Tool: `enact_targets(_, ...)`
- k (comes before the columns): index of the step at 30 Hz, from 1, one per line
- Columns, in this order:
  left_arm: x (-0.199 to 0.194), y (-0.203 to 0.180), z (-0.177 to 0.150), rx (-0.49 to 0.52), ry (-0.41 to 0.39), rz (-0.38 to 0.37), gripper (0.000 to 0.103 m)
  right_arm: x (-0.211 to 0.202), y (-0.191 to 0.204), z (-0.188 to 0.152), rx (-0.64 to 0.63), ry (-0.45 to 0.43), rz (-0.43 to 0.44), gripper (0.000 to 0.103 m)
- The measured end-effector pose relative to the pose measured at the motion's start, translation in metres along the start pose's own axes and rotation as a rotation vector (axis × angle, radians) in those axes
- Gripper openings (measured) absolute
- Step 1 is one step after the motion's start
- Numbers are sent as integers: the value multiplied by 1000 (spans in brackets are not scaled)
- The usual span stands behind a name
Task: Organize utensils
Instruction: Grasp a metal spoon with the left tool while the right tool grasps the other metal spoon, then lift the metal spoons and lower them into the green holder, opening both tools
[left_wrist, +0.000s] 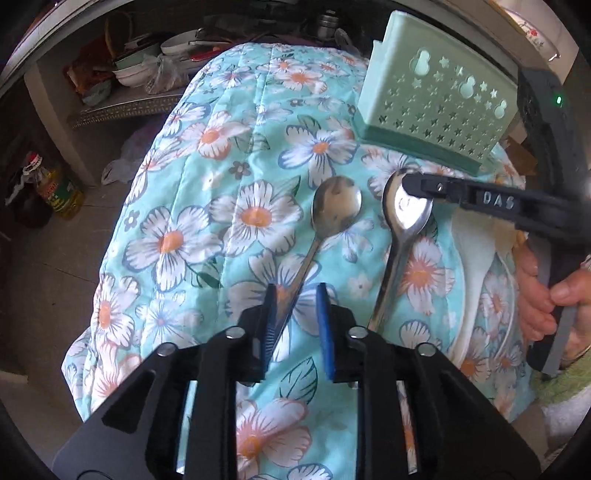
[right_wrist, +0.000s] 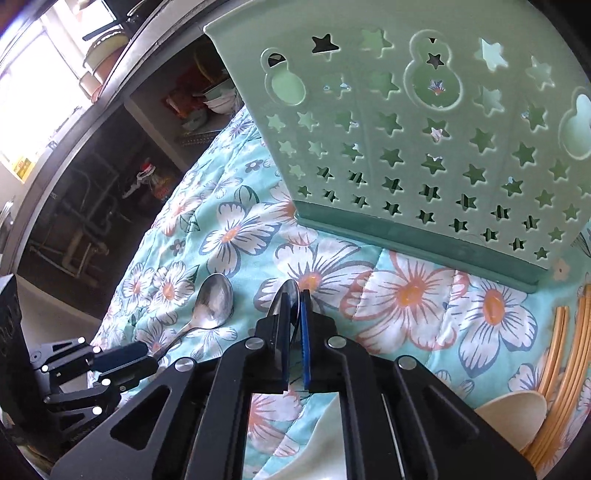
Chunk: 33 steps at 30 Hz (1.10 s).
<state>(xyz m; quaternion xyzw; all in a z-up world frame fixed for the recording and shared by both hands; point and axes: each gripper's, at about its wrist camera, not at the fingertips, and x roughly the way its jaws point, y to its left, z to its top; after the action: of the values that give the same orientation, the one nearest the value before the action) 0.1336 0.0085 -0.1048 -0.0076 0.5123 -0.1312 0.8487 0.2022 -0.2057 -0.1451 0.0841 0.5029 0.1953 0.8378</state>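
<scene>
Two steel spoons lie on a floral quilt. The left spoon has its handle running between my left gripper's open jaws, with a gap on each side. My right gripper reaches in from the right and is shut on the bowl of the right spoon. In the right wrist view the right gripper pinches that spoon's bowl edge-on, and the left spoon lies to its left with the left gripper at its handle. A green star-perforated utensil basket stands behind the spoons.
The floral quilt covers the work surface. The basket also shows close in the right wrist view. A cream wooden spoon and a rattan rim lie at the right. Shelves with bowls and an oil bottle stand behind.
</scene>
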Motion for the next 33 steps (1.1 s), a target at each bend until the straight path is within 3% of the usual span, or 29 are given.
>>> enact_targets(2, -8, 0, 14, 36, -47, -19, 37, 0, 0, 0, -7, 5, -3, 7)
enact_targets(4, -9, -5, 31, 112, -44, -78, 42, 1, 1, 0, -17, 7, -6, 7)
enact_targets(12, 48, -24, 79, 368, 68, -185, 42, 5, -2, 3, -24, 26, 1, 9)
enact_targets(18, 71, -32, 88, 479, 117, -246, 33, 6, -9, 5, -27, 41, 13, 9)
enact_targets(22, 74, -37, 89, 522, 135, -277, 20, 6, -12, 5, -22, 46, 31, 9)
enact_targets(33, 54, -49, 73, 572, 75, -201, 4, -7, -8, 4, -12, 19, 37, 4)
